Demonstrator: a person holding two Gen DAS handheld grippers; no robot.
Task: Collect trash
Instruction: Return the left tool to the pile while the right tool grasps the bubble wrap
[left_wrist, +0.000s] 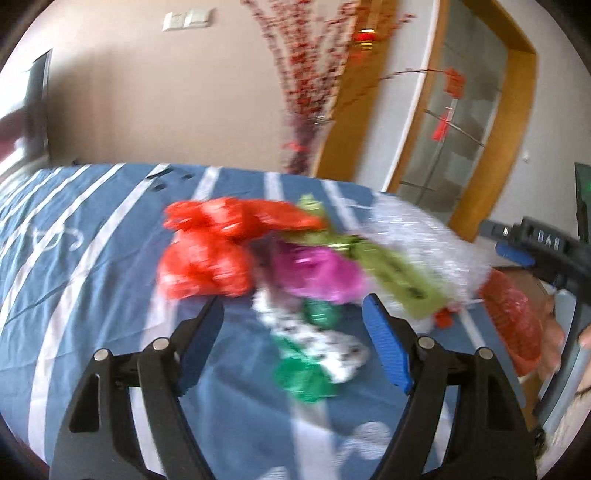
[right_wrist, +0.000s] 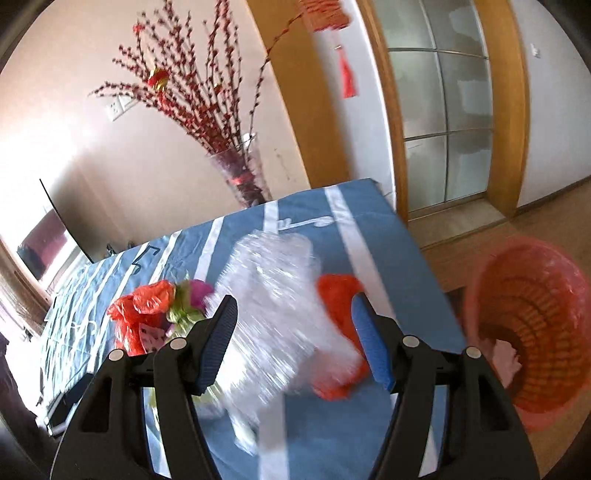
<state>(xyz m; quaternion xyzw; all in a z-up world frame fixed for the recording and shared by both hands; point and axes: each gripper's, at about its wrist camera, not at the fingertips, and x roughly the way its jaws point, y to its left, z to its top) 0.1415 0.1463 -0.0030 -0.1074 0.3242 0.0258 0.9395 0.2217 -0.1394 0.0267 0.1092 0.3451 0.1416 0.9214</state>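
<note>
A heap of crumpled trash lies on the blue striped tablecloth (left_wrist: 92, 266): a red plastic bag (left_wrist: 207, 251), a magenta wrapper (left_wrist: 317, 269), an olive-green wrapper (left_wrist: 399, 277), a green and white printed wrapper (left_wrist: 314, 350) and clear bubble wrap (left_wrist: 424, 236). My left gripper (left_wrist: 293, 314) is open just above the printed wrapper, holding nothing. My right gripper (right_wrist: 295, 314) is open over the bubble wrap (right_wrist: 273, 295), with a small red bag (right_wrist: 338, 295) by its right finger. The red mesh bin (right_wrist: 532, 325) stands on the floor to the right of the table.
A glass vase of red-berry branches (right_wrist: 240, 177) stands behind the table's far edge. A wood-framed glass door (right_wrist: 447, 129) is at the right. The table edge (right_wrist: 424, 258) drops off toward the bin. A TV (right_wrist: 48, 240) is at the left.
</note>
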